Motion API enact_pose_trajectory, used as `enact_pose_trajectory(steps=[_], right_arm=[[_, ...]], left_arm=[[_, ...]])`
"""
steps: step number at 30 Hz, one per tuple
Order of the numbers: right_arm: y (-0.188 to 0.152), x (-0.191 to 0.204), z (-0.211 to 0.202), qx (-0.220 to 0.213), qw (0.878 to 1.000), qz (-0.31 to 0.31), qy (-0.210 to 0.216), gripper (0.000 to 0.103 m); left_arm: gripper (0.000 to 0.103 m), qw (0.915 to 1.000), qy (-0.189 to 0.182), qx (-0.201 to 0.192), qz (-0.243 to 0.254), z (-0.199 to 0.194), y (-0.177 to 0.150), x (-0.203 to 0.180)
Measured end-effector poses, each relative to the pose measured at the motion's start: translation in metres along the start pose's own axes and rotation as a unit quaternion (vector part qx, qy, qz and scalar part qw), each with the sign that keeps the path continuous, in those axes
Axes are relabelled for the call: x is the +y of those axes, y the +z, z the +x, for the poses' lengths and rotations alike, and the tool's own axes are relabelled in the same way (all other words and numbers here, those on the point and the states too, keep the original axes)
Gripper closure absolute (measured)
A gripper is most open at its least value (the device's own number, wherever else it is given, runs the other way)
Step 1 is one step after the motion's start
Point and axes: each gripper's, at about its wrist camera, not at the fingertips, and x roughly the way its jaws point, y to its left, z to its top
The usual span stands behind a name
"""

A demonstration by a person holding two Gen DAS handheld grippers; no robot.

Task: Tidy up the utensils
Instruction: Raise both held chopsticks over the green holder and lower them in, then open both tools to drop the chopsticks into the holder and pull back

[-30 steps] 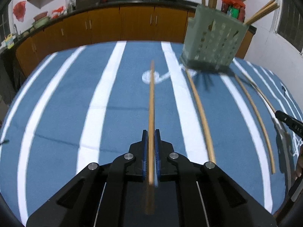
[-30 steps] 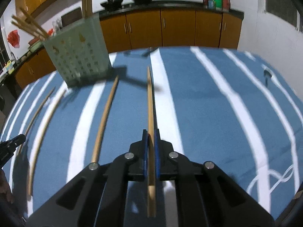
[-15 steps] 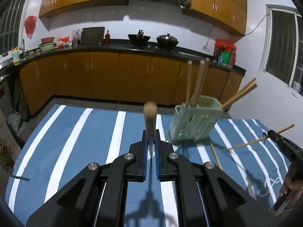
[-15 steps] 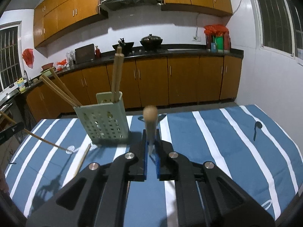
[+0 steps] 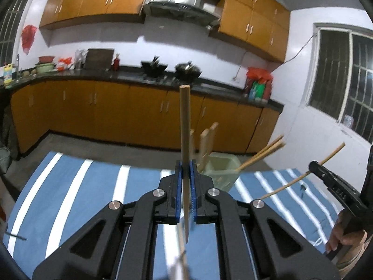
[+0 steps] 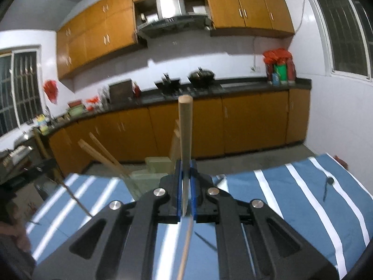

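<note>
- Nearest the left wrist camera, the left gripper (image 5: pixel 185 182) is clamping a wooden chopstick (image 5: pixel 184 126) between its blue pads (image 5: pixel 178 186); the jaws are standing pressed against the stick on both sides.
- This chopstick is pointing up and away from the camera, with its blunt end showing against the cabinet doors and its thin end hanging below the jaws.
- Nearest the right wrist camera, the right gripper (image 6: pixel 185 182) is likewise gripping a second chopstick (image 6: pixel 185 128), jaws tight on it, blunt end raised, thin end trailing low and blurred.
- Below both grippers, a blue cloth with white stripes (image 5: pixel 77 186) is covering the table.
- Just beyond the left gripper, a pale green holder (image 5: pixel 222 170) is standing on the cloth, partly hidden by the fingers. Several chopsticks are sitting in it: some upright (image 5: pixel 206 144), a pair leaning out to the right (image 5: pixel 263 151).
- Seen from the right wrist, the same holder (image 6: pixel 149 175) is sitting behind the gripper, with the leaning pair (image 6: pixel 102 156) angling up to the left.
- Right of the holder in the left view, the right gripper (image 5: pixel 312 166) is showing from the side with its thin chopstick (image 5: pixel 303 175) slanting above the cloth, and the hand (image 5: pixel 338 235) is holding it below.
- Farther back, orange cabinets (image 5: pixel 105 112) and a dark counter (image 5: pixel 139 78) are running along the wall, with two dark pans (image 5: pixel 172 67) on top.
</note>
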Motion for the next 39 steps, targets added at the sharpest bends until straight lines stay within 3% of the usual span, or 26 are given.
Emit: enact_pose_trajectory(steps=[7, 14, 20, 33, 35, 37, 39], right_arm=[[0.042, 0.022, -0.003, -0.058, 0.998, 0.002, 0.037, 0.095], [0.053, 0.034, 0.031, -0.055, 0.998, -0.016, 0.034, 0.095], [0.048, 0.035, 0.061, -0.027, 0.999, -0.019, 0.029, 0.095], [0.029, 0.043, 0.083, 0.012, 0.999, -0.033, 0.027, 0.095], [0.028, 0.042, 0.081, 0.010, 0.999, -0.033, 0.026, 0.093], [0.030, 0.041, 0.077, 0.007, 0.999, -0.031, 0.025, 0.091], [0.031, 0.040, 0.073, 0.002, 0.999, -0.027, 0.024, 0.087]], left_arm=[[0.096, 0.9967, -0.017, -0.079, -0.001, -0.002, 0.039, -0.035], [0.096, 0.9909, 0.010, -0.133, 0.017, 0.022, 0.059, -0.055], [0.096, 0.9921, 0.023, -0.122, 0.017, 0.054, 0.049, -0.055], [0.094, 0.9955, 0.007, -0.089, 0.031, 0.069, 0.033, -0.059], [0.088, 0.9954, 0.006, -0.090, 0.031, 0.067, 0.035, -0.056], [0.066, 0.9950, 0.005, -0.096, 0.027, 0.063, 0.037, -0.055], [0.065, 0.9944, 0.006, -0.102, 0.024, 0.059, 0.039, -0.054]])
